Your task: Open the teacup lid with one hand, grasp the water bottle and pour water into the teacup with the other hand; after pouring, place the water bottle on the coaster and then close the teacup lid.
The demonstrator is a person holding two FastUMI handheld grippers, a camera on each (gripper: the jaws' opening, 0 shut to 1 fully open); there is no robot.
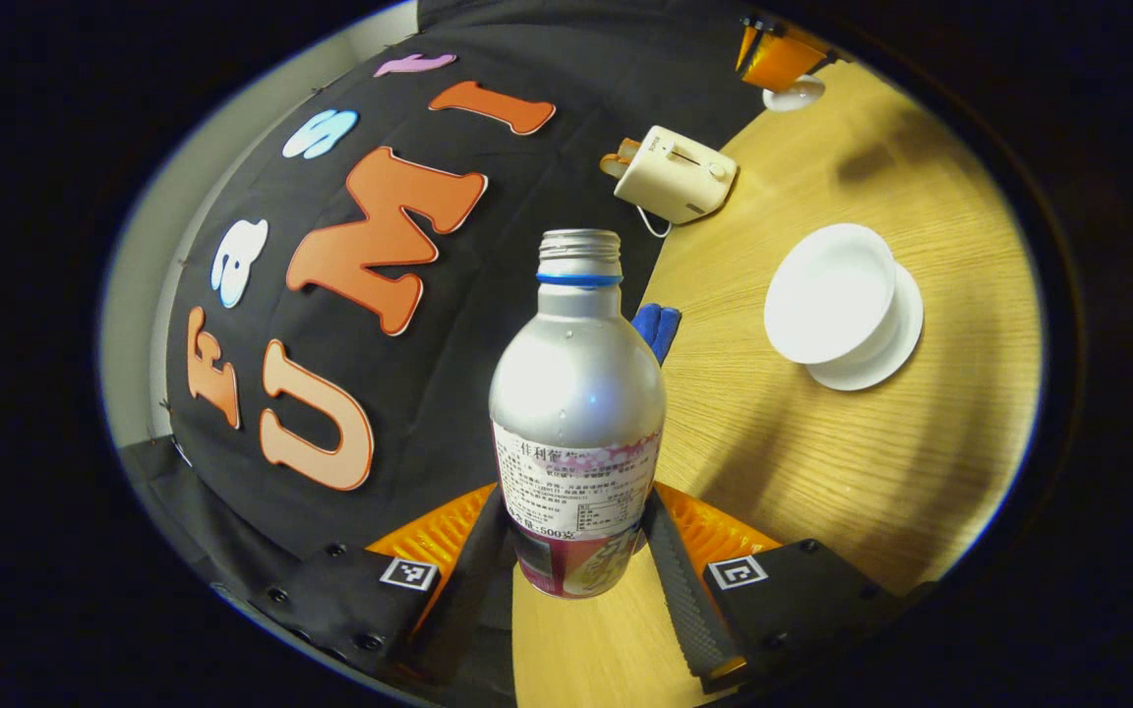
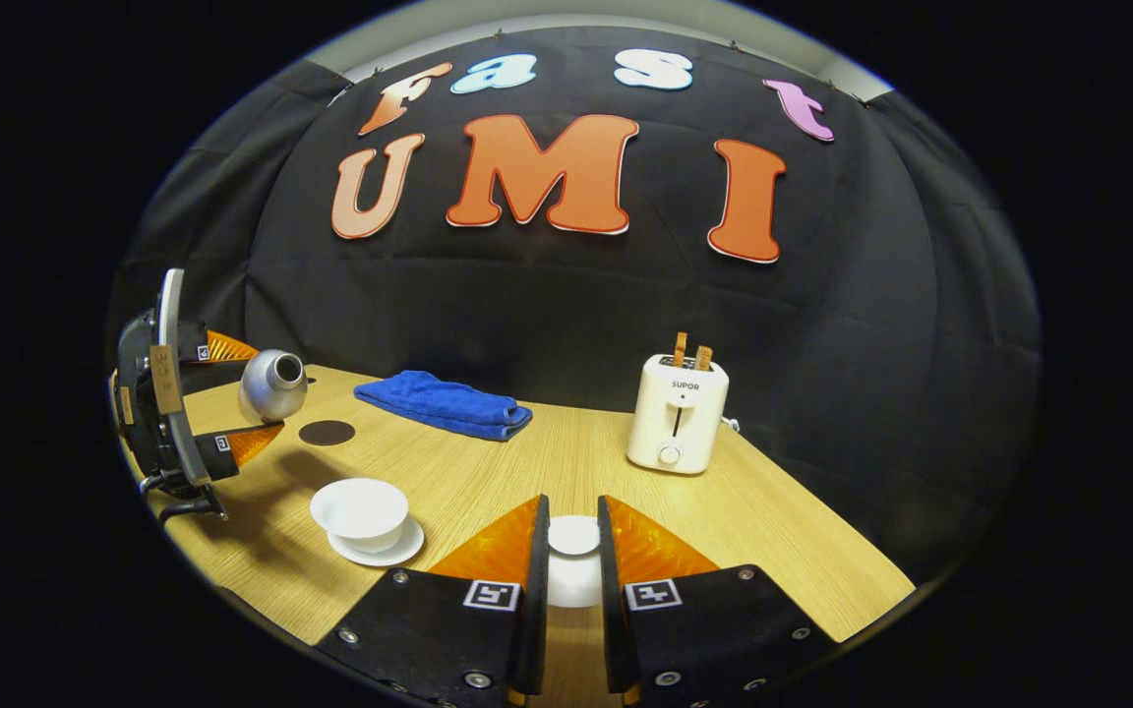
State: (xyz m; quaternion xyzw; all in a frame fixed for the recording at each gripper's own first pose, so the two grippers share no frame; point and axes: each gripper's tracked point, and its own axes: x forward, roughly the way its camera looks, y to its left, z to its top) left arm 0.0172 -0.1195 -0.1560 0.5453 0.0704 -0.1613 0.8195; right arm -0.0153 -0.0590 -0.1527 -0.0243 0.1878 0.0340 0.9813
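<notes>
A wooden tabletop carries a white toaster, a folded blue towel and a dark round coaster. The left tool clamps a silver water bottle, capless and lifted off the tabletop near the open teacup. The right tool grips the white teacup lid.

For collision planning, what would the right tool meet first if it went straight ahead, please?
Carrying the lid, probably the booth wall, passing between the blue towel and toaster; depth is unclear.
</notes>
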